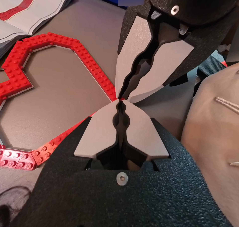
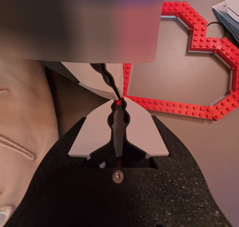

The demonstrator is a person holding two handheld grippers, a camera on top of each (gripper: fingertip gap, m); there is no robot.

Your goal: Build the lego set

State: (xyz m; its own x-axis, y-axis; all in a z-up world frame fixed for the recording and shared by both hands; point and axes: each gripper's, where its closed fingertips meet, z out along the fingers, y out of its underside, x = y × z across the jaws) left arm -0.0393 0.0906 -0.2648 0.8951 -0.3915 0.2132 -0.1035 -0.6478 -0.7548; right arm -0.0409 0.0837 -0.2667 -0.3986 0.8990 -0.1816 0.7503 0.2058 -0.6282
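From my seat the red heart frame (image 2: 191, 110) looks closed all round on the table, its bottom tip at 12 o'clock of my left gripper (image 1: 120, 100) and right gripper (image 2: 119, 101), both clenched onto that tip; any infill remains.

glossy red plastic heart frame (image 1: 98, 71), matt tabletop (image 1: 58, 104)

An open booklet (image 1: 32, 9) with pale pages lies at the far left corner of the brown table (image 1: 58, 104), while beige fabric with raised stitching (image 1: 213, 130) spreads along the right edge.
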